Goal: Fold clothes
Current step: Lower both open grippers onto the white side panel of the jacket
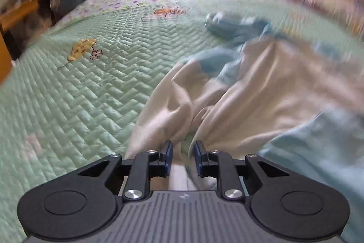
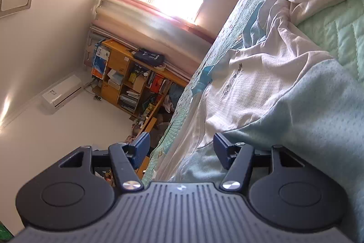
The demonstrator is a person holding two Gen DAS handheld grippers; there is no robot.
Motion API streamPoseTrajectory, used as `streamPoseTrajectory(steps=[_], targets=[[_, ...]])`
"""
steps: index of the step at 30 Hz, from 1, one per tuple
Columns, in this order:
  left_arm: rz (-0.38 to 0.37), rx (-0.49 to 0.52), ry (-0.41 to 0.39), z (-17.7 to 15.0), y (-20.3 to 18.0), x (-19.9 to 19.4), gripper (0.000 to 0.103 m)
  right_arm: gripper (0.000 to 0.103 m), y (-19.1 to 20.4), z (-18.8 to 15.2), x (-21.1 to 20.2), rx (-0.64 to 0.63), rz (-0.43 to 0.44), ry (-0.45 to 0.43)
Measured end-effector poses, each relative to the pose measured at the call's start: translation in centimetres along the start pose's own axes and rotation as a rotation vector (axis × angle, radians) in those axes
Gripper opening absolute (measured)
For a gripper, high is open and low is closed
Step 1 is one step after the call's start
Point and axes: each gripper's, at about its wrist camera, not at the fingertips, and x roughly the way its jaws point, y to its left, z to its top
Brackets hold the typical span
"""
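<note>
Left wrist: garment [image 1: 261, 88] stretches away rightward.

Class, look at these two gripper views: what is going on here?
A person with a handheld gripper in each hand is working on a white and light blue garment lying rumpled on a green quilted bed. The left gripper has its jaws narrowed around a bunched fold of the white fabric, though a firm pinch is unclear. The right gripper, tipped sideways, is open at the garment's edge. No fold is made yet.
</note>
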Motion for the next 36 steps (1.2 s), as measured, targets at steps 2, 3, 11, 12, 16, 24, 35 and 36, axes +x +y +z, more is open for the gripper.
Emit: streamPoseTrajectory(steps=[2, 3, 11, 12, 16, 24, 35, 36], targets=[[-0.076, -0.043, -0.051, 0.9, -0.7, -1.0, 0.029, 0.063, 0.0, 0.0, 0.1, 0.0, 0.0, 0.0], [-0.121, -0.051, -0.07, 1.4, -1.3, -1.1, 0.033, 0.063, 0.1, 0.0, 0.1, -0.001, 0.0, 0.0], [0.106, 0.102, 0.068, 3.6, -3.7, 6.1, 0.074, 0.063, -0.1, 0.0, -0.5, -0.008, 0.0, 0.002], [0.109, 0.049, 0.053, 3.8, -2.6, 6.0, 0.078, 0.063, -0.1, 0.0, -0.5, -0.009, -0.001, 0.003], [0.153, -0.088, -0.05, 4.3, 0.3, 3.6, 0.075, 0.063, 0.0, 0.0, -0.5, -0.019, -0.007, 0.008], [-0.094, -0.133, -0.082, 5.4, -2.1, 1.8, 0.074, 0.063, 0.1, 0.0, -0.4, -0.025, -0.009, 0.01], [0.102, -0.19, -0.011, 6.4, -2.1, 7.3, 0.067, 0.064, 0.2, -0.1, -0.6, -0.019, -0.005, 0.008], [0.071, -0.194, -0.023, 6.8, -2.2, 6.8, 0.067, 0.064, 0.2, -0.1, -0.6, -0.019, -0.006, 0.008]])
